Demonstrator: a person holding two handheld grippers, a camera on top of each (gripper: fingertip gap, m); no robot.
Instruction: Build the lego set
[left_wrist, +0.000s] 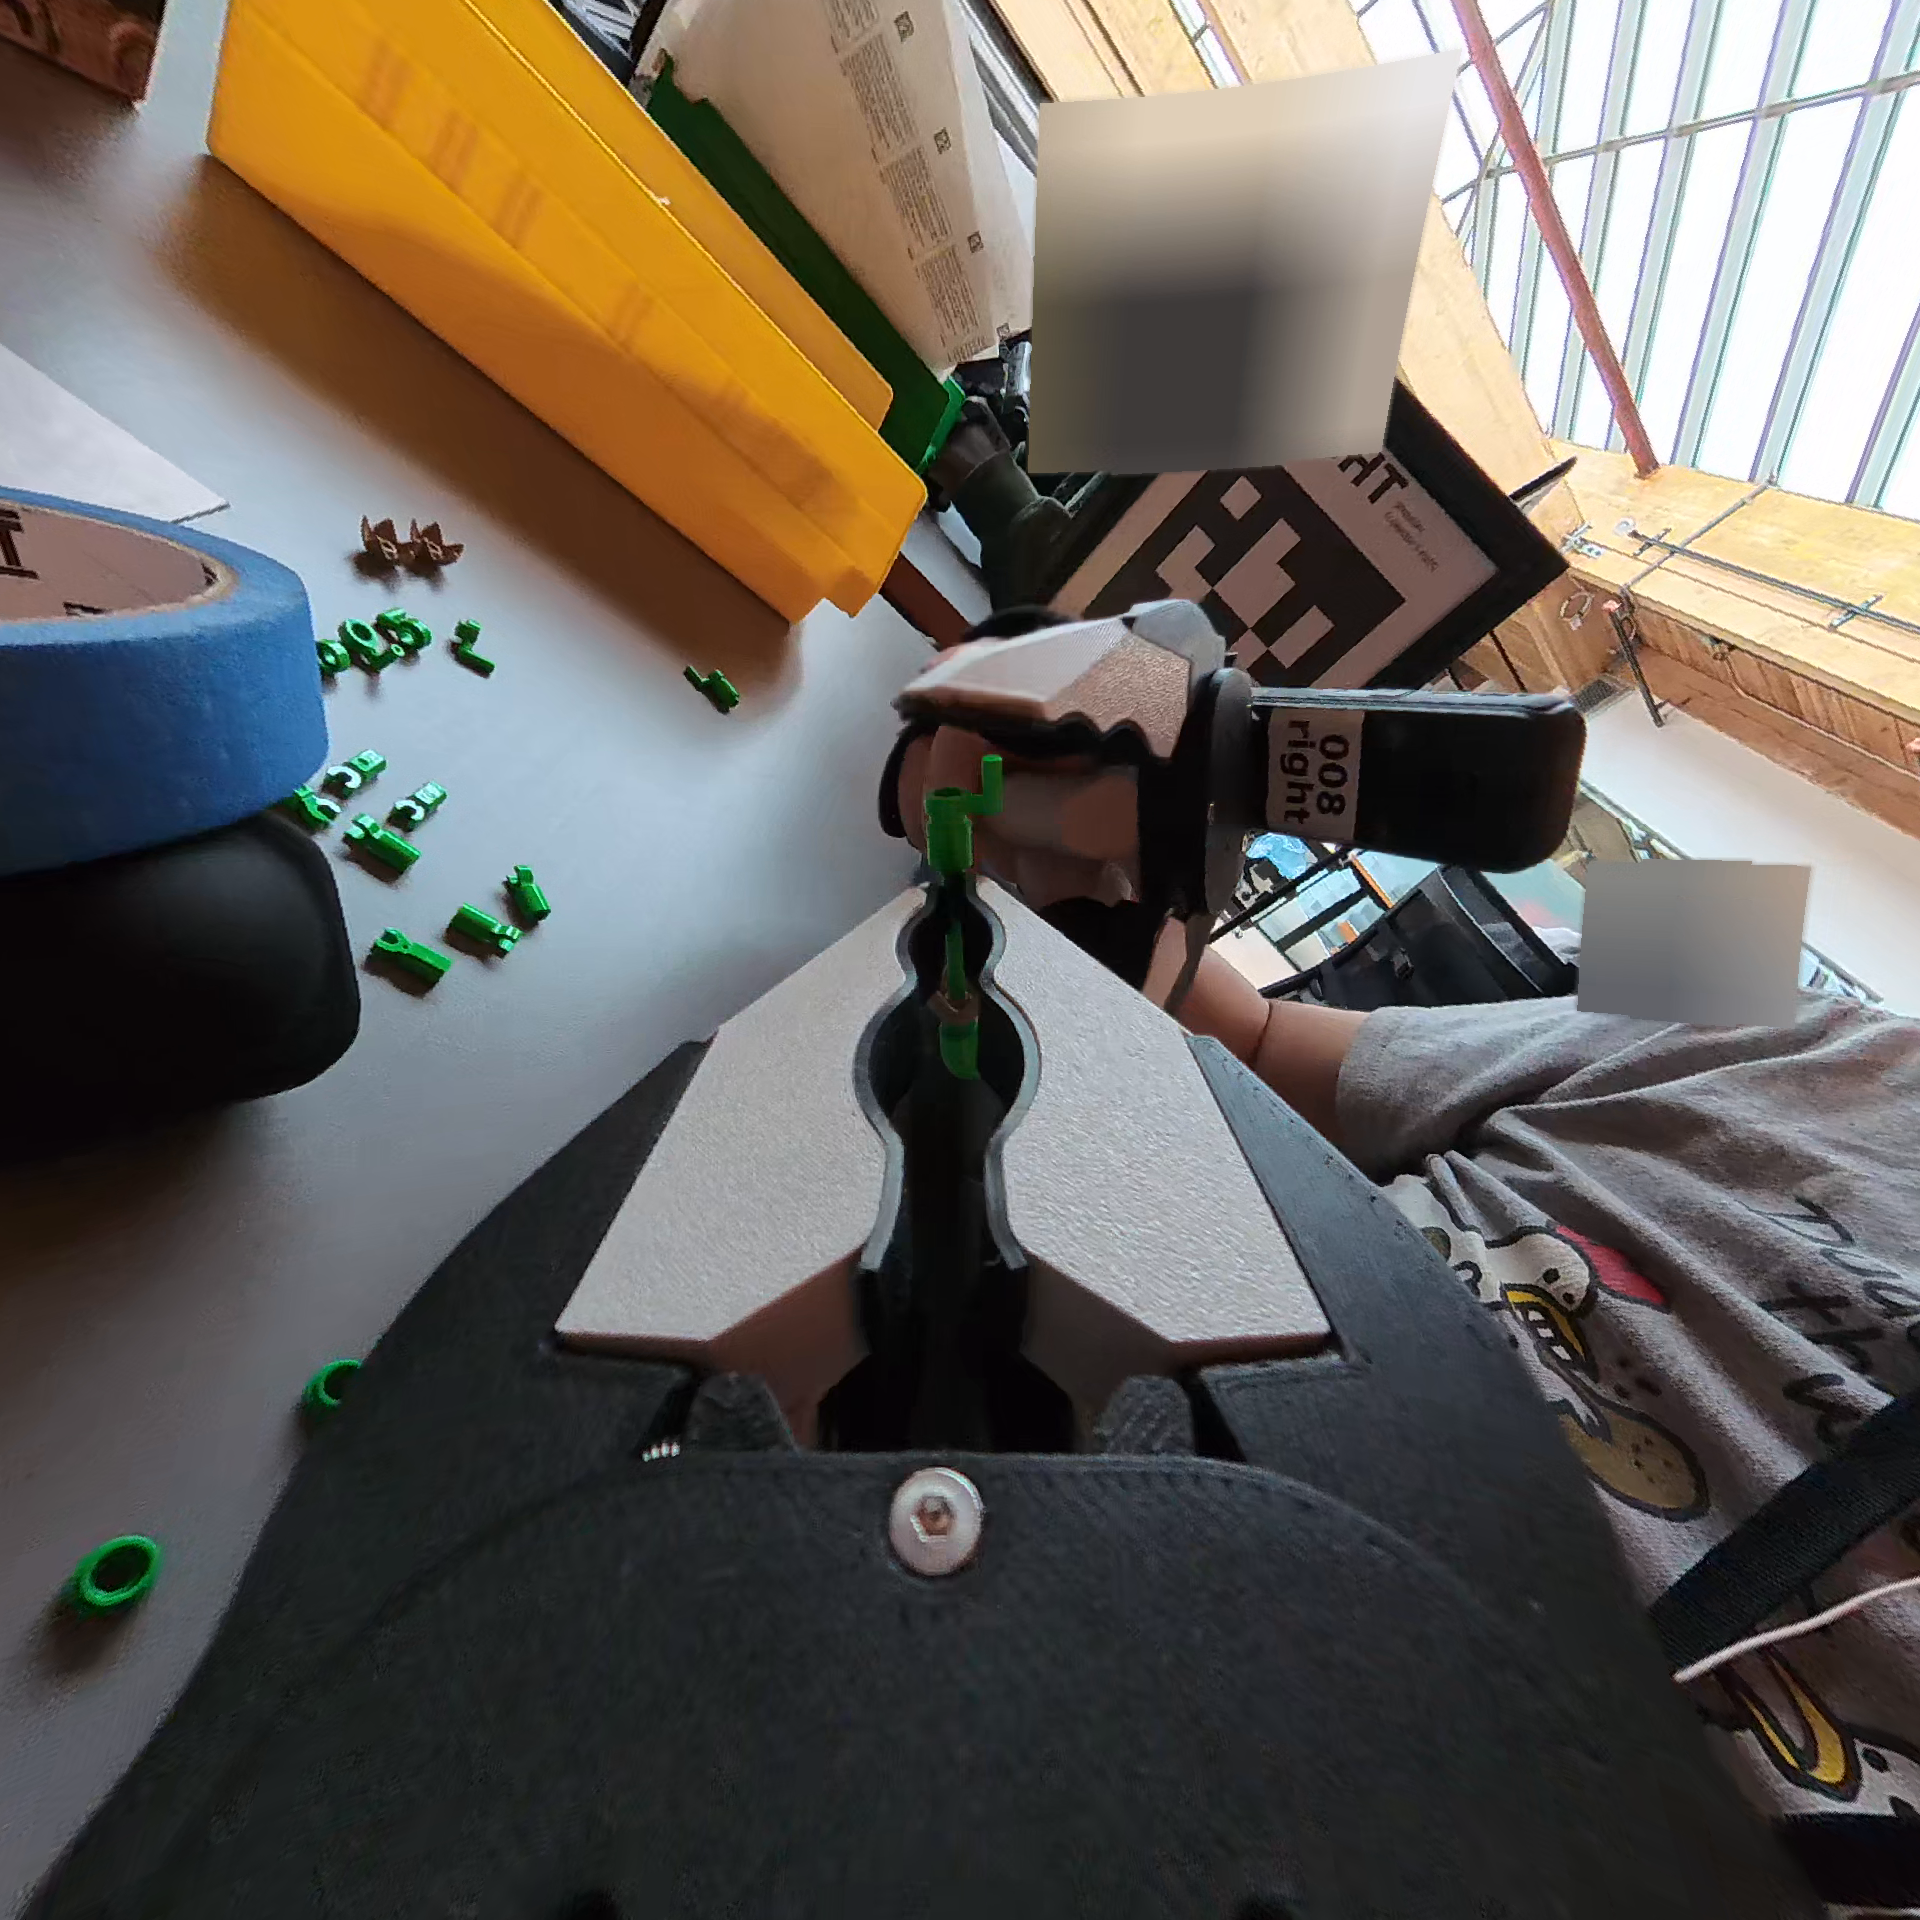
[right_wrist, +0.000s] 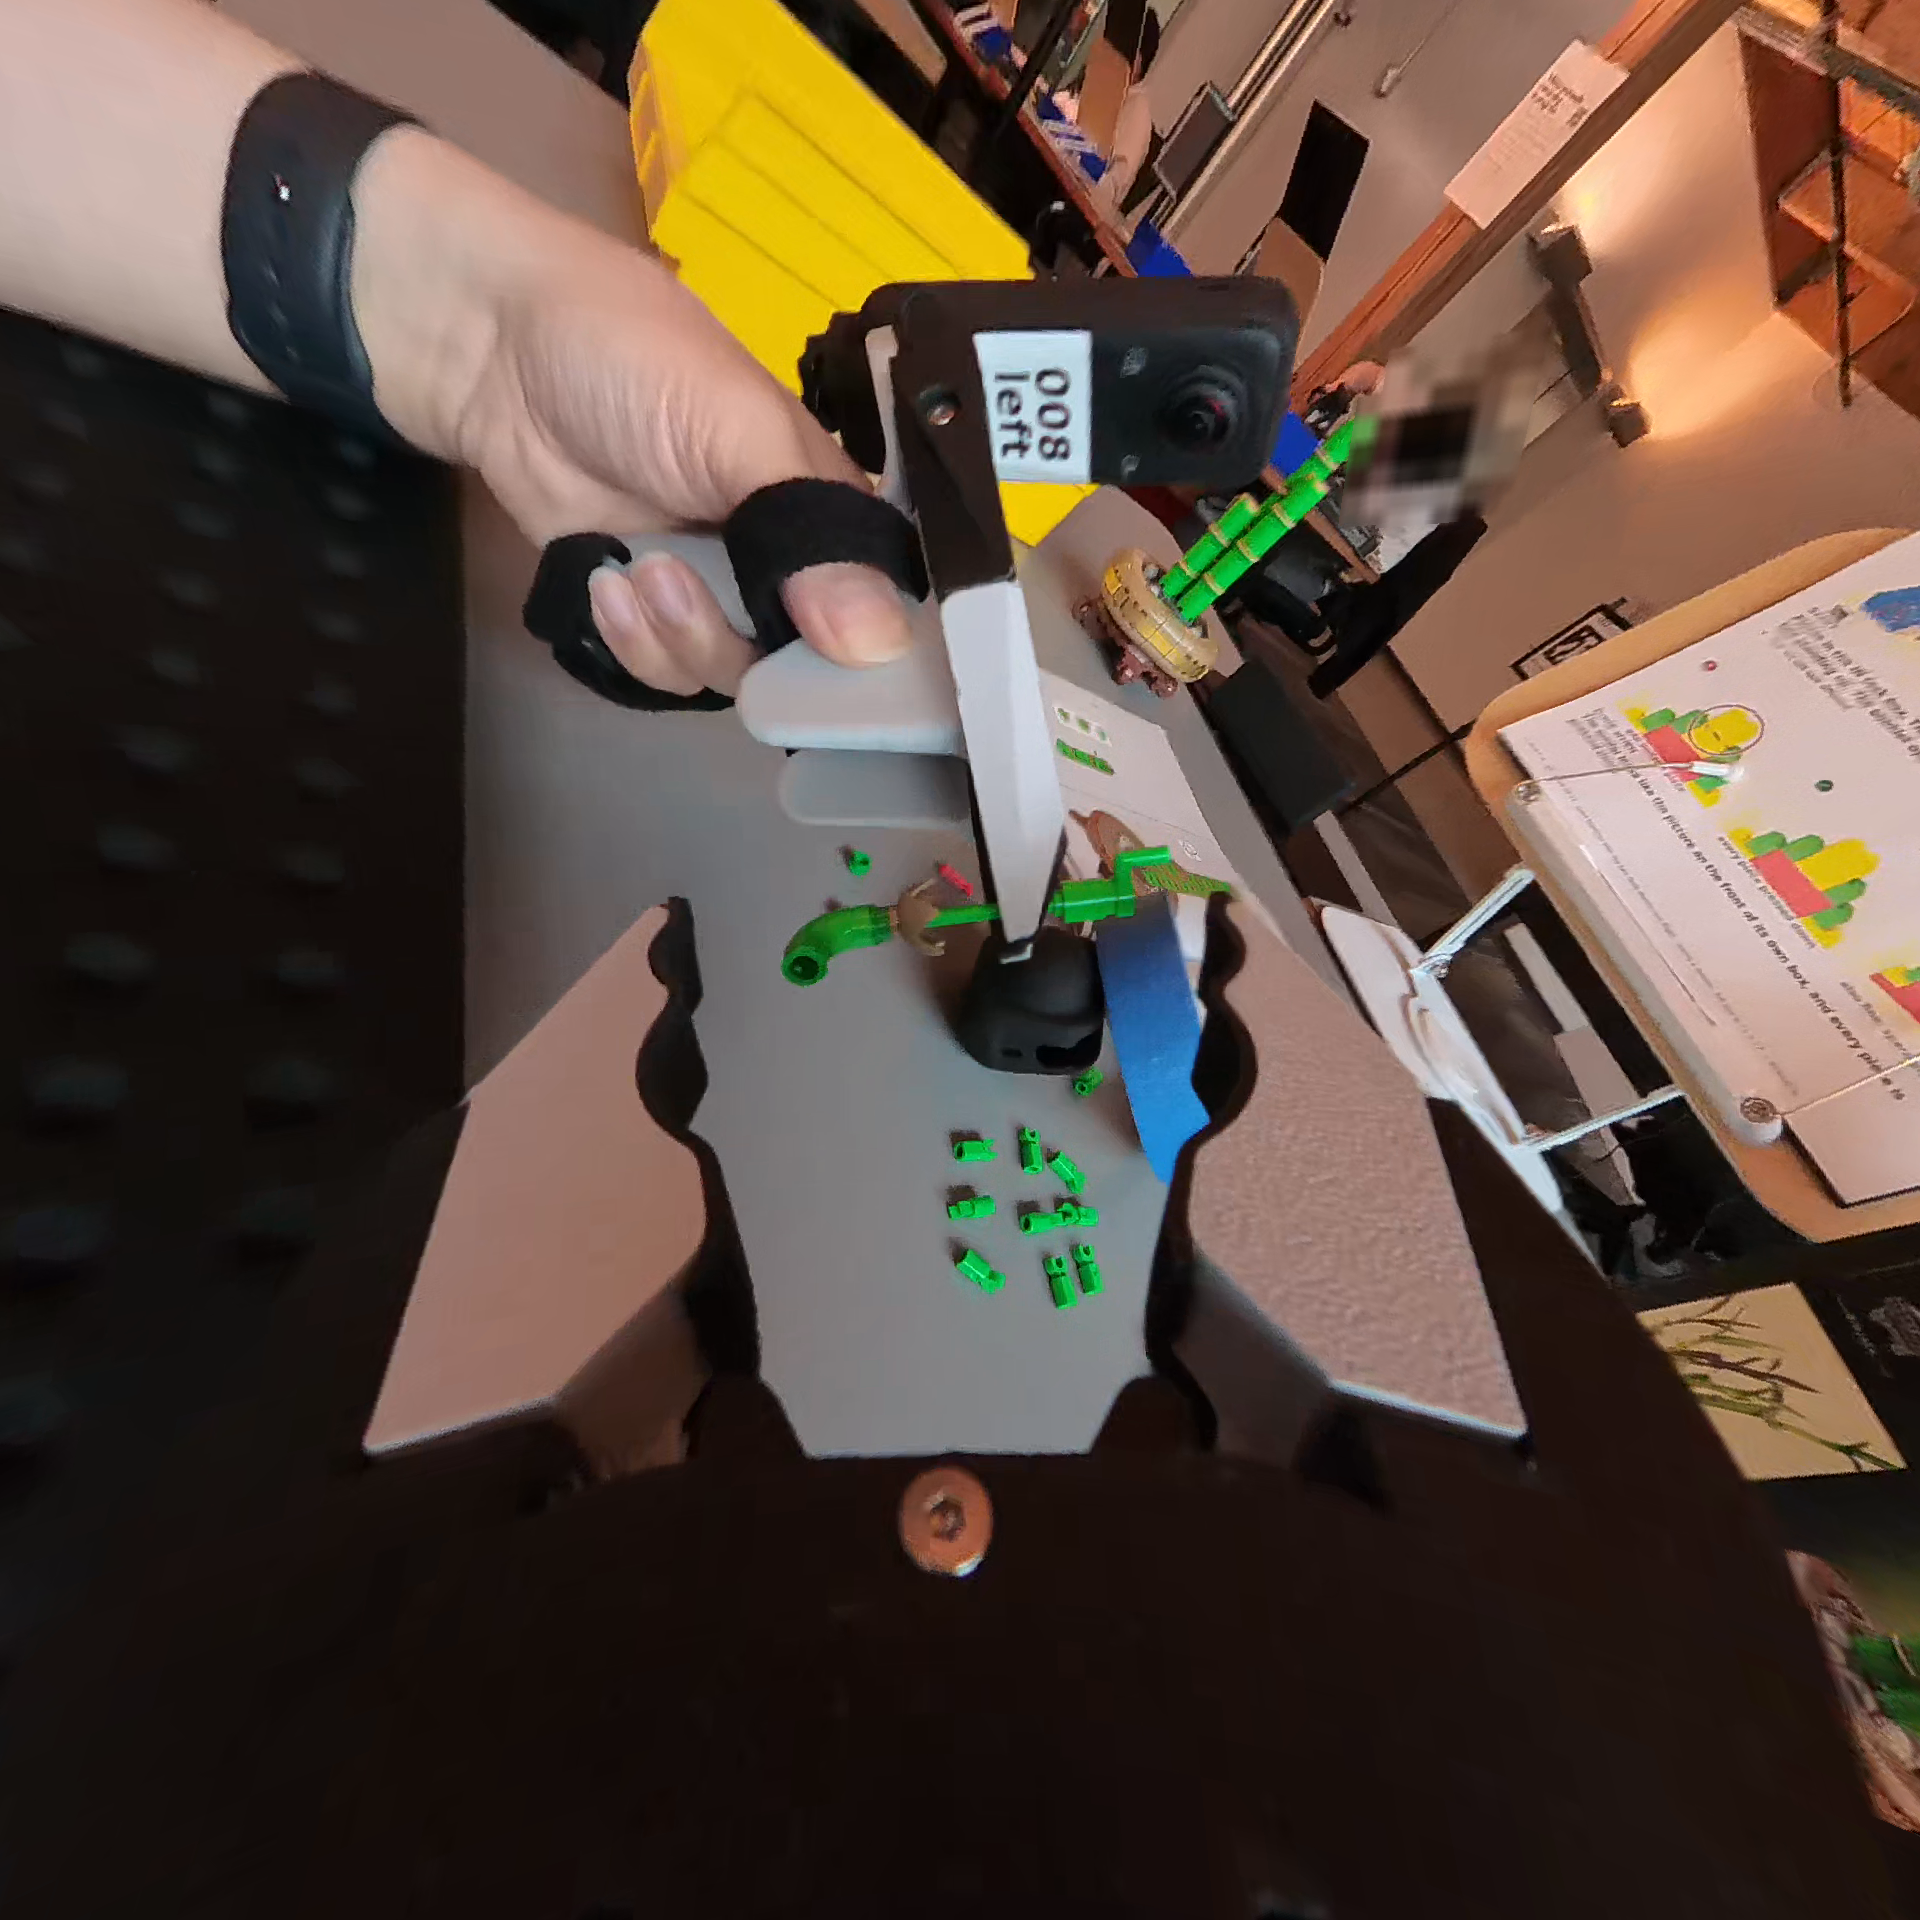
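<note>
My left gripper (left_wrist: 951, 896) is shut on a thin green stem assembly (left_wrist: 956, 831) and holds it above the table. In the right wrist view the stem (right_wrist: 1091, 899) lies crosswise in the left gripper (right_wrist: 1013, 940), with a green elbow (right_wrist: 831, 940) and a tan piece (right_wrist: 920, 914) at one end. My right gripper (right_wrist: 943, 920) is open and empty, its fingers (right_wrist: 582, 1195) on either side of the view just short of the stem; it also shows in the left wrist view (left_wrist: 997, 748). Several loose green pieces (right_wrist: 1029, 1216) lie on the grey table. A bamboo build (right_wrist: 1164, 613) stands farther back.
Yellow bins (left_wrist: 540, 281) stand at the table's far side. A blue tape roll (left_wrist: 145, 707) and a black object (right_wrist: 1029, 1013) sit near the loose pieces. Green rings (left_wrist: 114, 1574) lie close by. An open booklet (right_wrist: 1122, 821) and a sheet on a stand (right_wrist: 1714, 831) are at right. My left and right fingertips are right by each other.
</note>
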